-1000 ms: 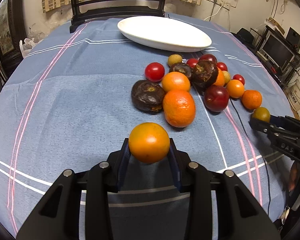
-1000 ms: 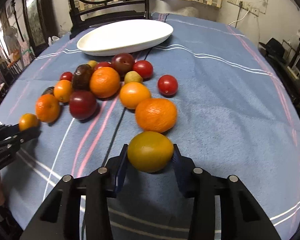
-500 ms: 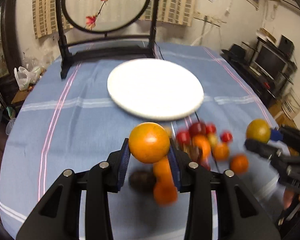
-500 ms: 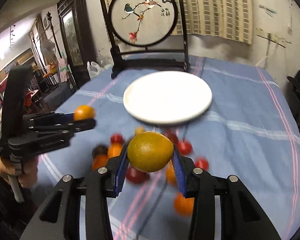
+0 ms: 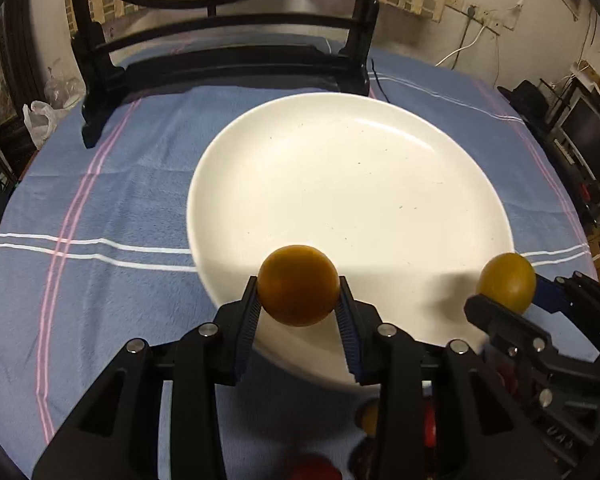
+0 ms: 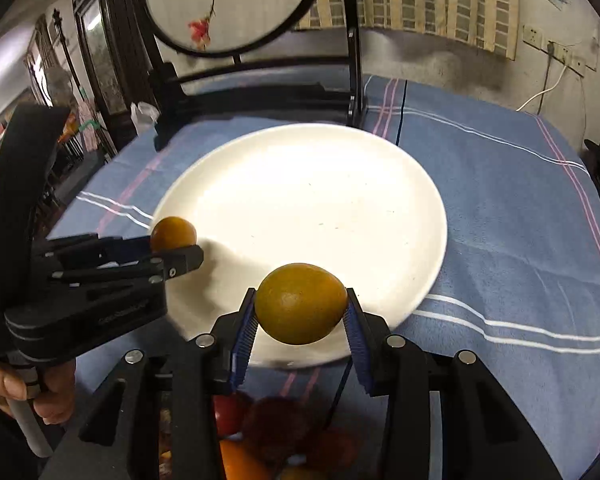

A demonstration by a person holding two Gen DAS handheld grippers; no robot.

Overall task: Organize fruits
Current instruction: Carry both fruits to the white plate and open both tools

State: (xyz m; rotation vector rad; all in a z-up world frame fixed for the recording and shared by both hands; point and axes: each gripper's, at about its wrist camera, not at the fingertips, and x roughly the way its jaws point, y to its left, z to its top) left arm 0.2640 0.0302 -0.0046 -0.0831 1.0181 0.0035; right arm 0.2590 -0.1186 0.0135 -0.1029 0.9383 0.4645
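Note:
My left gripper (image 5: 298, 300) is shut on an orange (image 5: 298, 285) and holds it above the near rim of the white plate (image 5: 352, 196). My right gripper (image 6: 300, 316) is shut on a yellow-green citrus fruit (image 6: 301, 303), also above the plate's (image 6: 312, 208) near rim. The right gripper shows at the right of the left wrist view (image 5: 512, 300) with its fruit (image 5: 506, 282). The left gripper shows at the left of the right wrist view (image 6: 176, 248) with its orange (image 6: 173, 233). The plate holds no fruit.
The remaining fruit pile lies on the blue striped cloth (image 5: 100, 208) below and behind both grippers, partly hidden (image 6: 276, 424). A black wooden stand (image 5: 228, 60) with a round embroidered screen stands just behind the plate. Furniture lines the room's edges.
Both grippers have carried their fruits up from the cloth and forward over the pile. They now hang over the plate's near rim, much closer to it.

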